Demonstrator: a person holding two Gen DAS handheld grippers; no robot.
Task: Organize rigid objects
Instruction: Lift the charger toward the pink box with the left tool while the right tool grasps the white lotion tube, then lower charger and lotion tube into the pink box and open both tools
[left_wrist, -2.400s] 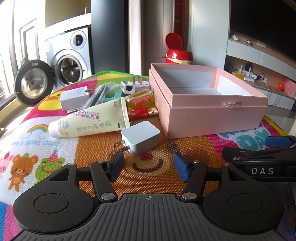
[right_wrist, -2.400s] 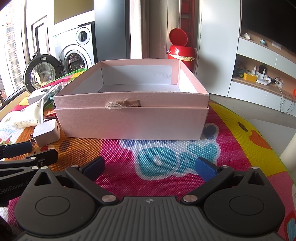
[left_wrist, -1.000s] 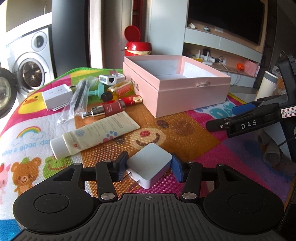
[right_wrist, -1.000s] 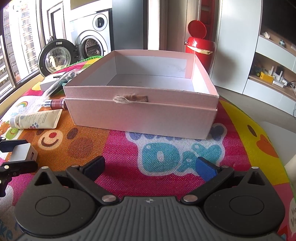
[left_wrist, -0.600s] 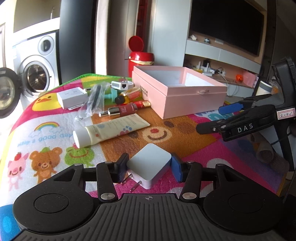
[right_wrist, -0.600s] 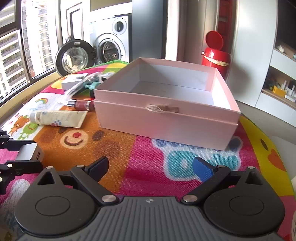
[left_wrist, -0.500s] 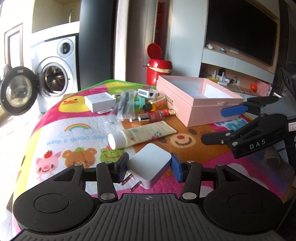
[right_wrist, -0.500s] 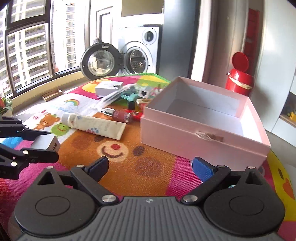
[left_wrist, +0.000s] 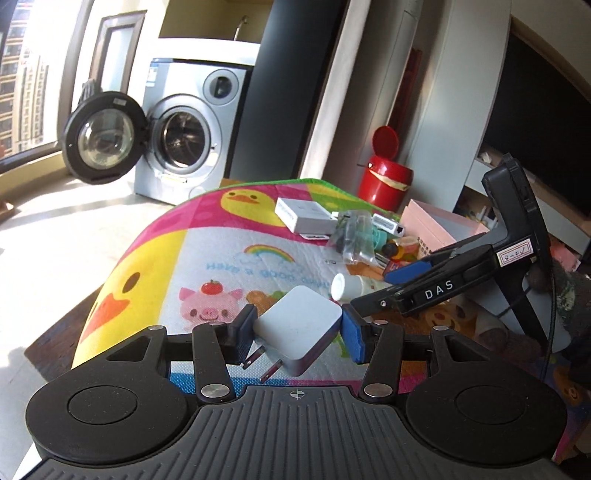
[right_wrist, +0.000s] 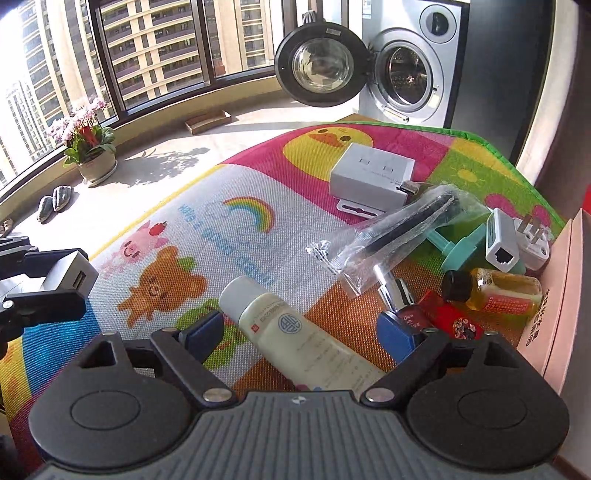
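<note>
The left gripper (left_wrist: 297, 334) is clenched on a white plug-in charger (left_wrist: 298, 326), its two metal prongs pointing down and toward the camera, lifted clear above the colourful play mat (left_wrist: 207, 254). From this side the right gripper (left_wrist: 406, 275) reaches in from the right, over the white cap of the cream tube (left_wrist: 345, 286), and behind it stands the pink box (left_wrist: 439, 227) at the far right.

The right wrist view shows what the other cannot: the right gripper (right_wrist: 303, 330) hangs with its jaws wide on either side of the cream tube (right_wrist: 295, 332), which lies on the mat (right_wrist: 207, 229) between them; the jaws have just been narrowing, yet the pads do not press on it. Here the charger (right_wrist: 68, 275) appears at the far left, showing its USB socket. Only an edge of the pink box (right_wrist: 561, 295) shows at the right. Just beside it lie a small amber bottle (right_wrist: 495, 288), a red tube (right_wrist: 450, 321) and a white adapter (right_wrist: 500, 242). Farther off lie a bagged black item (right_wrist: 399, 232) and a white box (right_wrist: 369, 179). A washing machine (right_wrist: 402, 62) with its door open stands beyond the mat.
</note>
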